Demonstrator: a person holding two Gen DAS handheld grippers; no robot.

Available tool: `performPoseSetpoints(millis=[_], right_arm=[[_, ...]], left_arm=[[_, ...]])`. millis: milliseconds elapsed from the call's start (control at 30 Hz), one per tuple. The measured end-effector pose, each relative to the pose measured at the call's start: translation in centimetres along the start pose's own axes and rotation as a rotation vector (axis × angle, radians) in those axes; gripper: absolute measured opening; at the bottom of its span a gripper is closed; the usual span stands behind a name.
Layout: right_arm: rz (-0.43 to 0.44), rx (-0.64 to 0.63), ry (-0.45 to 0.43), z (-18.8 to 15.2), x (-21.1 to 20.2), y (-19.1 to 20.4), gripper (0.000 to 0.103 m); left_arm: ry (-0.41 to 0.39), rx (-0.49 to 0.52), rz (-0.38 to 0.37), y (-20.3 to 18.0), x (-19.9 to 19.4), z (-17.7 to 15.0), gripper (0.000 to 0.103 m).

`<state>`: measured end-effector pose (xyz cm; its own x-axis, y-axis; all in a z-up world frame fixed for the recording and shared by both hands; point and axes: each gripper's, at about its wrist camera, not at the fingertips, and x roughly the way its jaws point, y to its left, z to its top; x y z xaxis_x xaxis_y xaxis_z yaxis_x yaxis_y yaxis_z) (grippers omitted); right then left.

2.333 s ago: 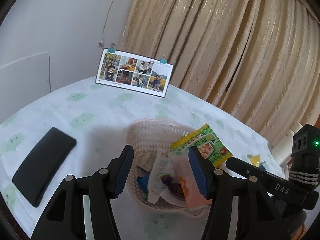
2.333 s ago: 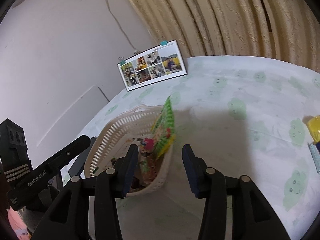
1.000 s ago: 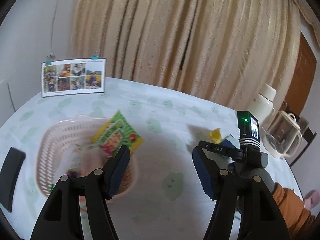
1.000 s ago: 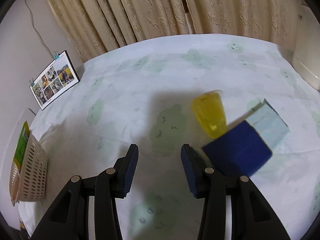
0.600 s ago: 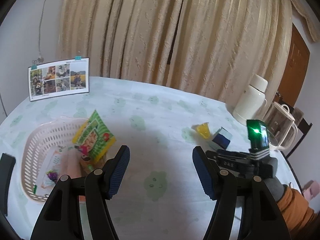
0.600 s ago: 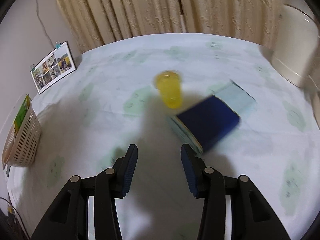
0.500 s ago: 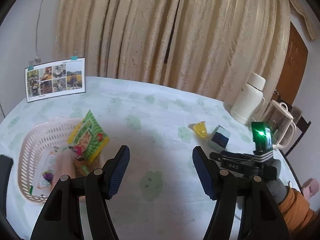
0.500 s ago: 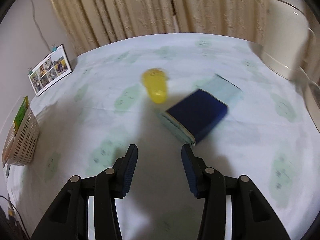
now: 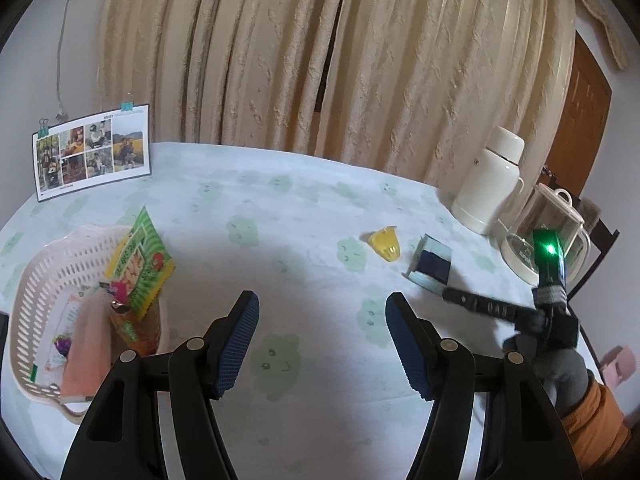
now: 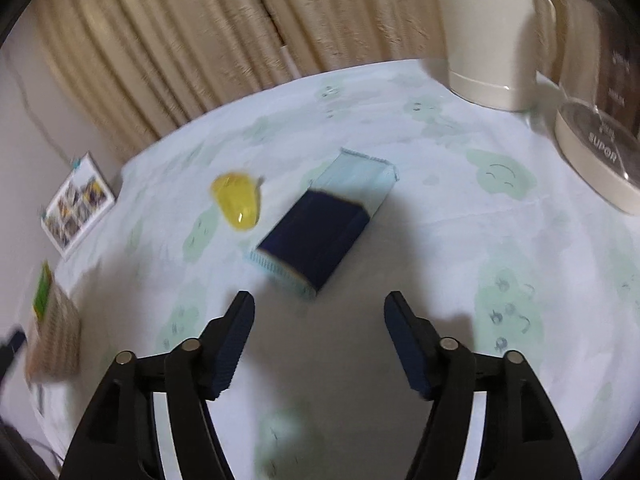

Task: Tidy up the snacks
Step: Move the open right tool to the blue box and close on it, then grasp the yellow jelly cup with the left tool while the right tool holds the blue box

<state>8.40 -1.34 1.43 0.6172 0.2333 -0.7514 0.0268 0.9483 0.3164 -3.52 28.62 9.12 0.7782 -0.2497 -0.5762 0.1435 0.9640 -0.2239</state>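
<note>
A cream lattice basket (image 9: pixel 48 276) at the table's left holds several snack packets, with a green packet (image 9: pixel 138 264) leaning on its rim. A yellow jelly cup (image 9: pixel 385 243) (image 10: pixel 236 200) and a navy and pale-blue snack packet (image 9: pixel 431 265) (image 10: pixel 320 232) lie on the tablecloth at the right. My left gripper (image 9: pixel 322 340) is open and empty over the middle of the table. My right gripper (image 10: pixel 319 340) is open, empty, just short of the navy packet; in the left wrist view its body (image 9: pixel 520 312) hovers beside that packet.
A white thermos (image 9: pixel 488 188) (image 10: pixel 488 32) and a glass kettle (image 9: pixel 548 236) (image 10: pixel 600 120) stand at the table's right edge. A photo card (image 9: pixel 90 152) (image 10: pixel 76 208) leans at the back left. Beige curtains hang behind. A hand in a grey glove and orange sleeve (image 9: pixel 592 412) holds the right gripper.
Both grippers have swung away from the basket to the right. The right gripper has closed in on the yellow cup and navy packet, and its fingers have spread wider.
</note>
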Motion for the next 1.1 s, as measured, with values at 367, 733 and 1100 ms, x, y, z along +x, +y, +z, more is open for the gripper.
performPoseSetpoints(millis=[367,733,1100], right_arm=[[-0.176,-0.023,-0.020,3.7,4.7,2.6,0.071],[-0.202,-0.113,-0.008,3.4,4.4,2.1,0.059],[-0.159,-0.123,-0.011,2.5,2.1,-1.0,0.053]], left_arm=[[0.025,-0.019,0.011,0.7,1.1,-0.2,0.067],[0.060,-0.008,0.013,0.2,3.7,0.5,0.067],[0.132,-0.007,-0.012,-2.3,8.7,1.6,0.067]])
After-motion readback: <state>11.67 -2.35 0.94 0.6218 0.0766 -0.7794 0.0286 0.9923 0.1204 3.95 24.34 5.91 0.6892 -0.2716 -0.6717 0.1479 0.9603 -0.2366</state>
